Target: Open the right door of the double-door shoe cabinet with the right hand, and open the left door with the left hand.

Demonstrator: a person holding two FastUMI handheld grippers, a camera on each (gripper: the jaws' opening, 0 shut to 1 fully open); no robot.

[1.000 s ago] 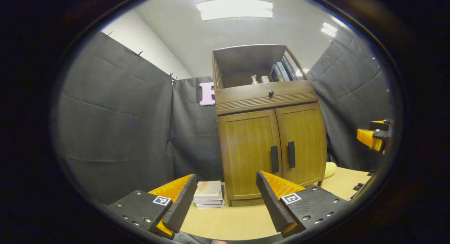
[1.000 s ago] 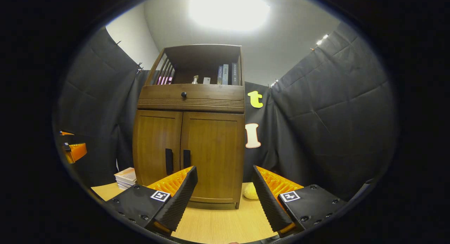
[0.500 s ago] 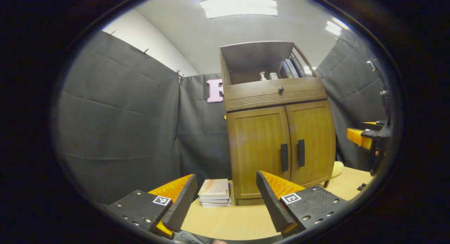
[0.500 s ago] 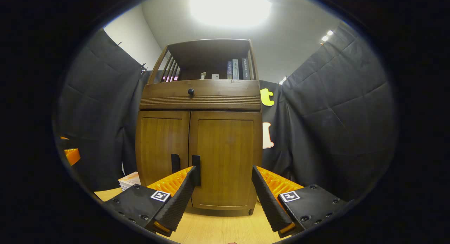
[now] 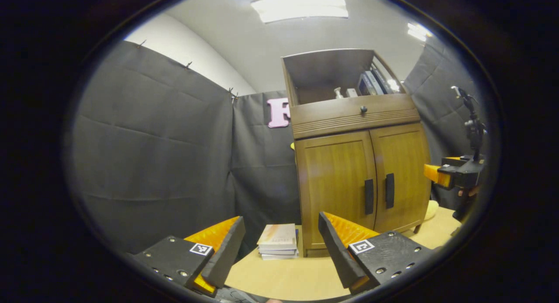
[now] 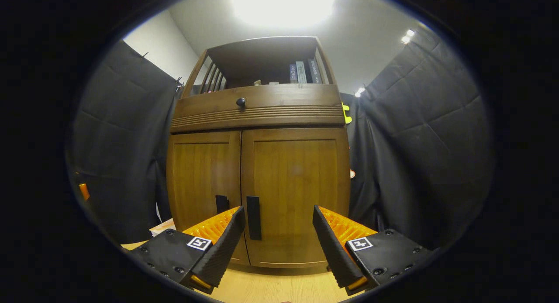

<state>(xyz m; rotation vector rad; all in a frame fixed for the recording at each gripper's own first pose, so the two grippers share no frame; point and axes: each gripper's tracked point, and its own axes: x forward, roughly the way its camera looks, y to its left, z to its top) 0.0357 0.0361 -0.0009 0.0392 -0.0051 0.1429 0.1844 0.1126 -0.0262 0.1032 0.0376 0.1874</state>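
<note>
Standing on the tabletop (image 5: 288, 274), the shoe cabinet (image 6: 257, 163) has both doors closed, with books (image 6: 301, 71) up in its open top shelf. The right gripper (image 6: 277, 233) is close, fingers spread apart and empty, the right door's handle (image 6: 253, 218) between them. The left gripper (image 5: 281, 246) is farther back, fingers apart too.

Left gripper (image 5: 279, 250) wide apart, nothing held, well short of the shoe cabinet (image 5: 358, 163).
Cabinet stands far right on the table (image 5: 279, 277); left door (image 5: 336, 185) and right door (image 5: 399, 172) both closed, dark handles side by side at the centre seam. Stack of books (image 5: 278, 241) lies just left of the cabinet base. Right gripper (image 5: 454, 176) at the far right edge, near the right door; jaw state unclear.
</note>
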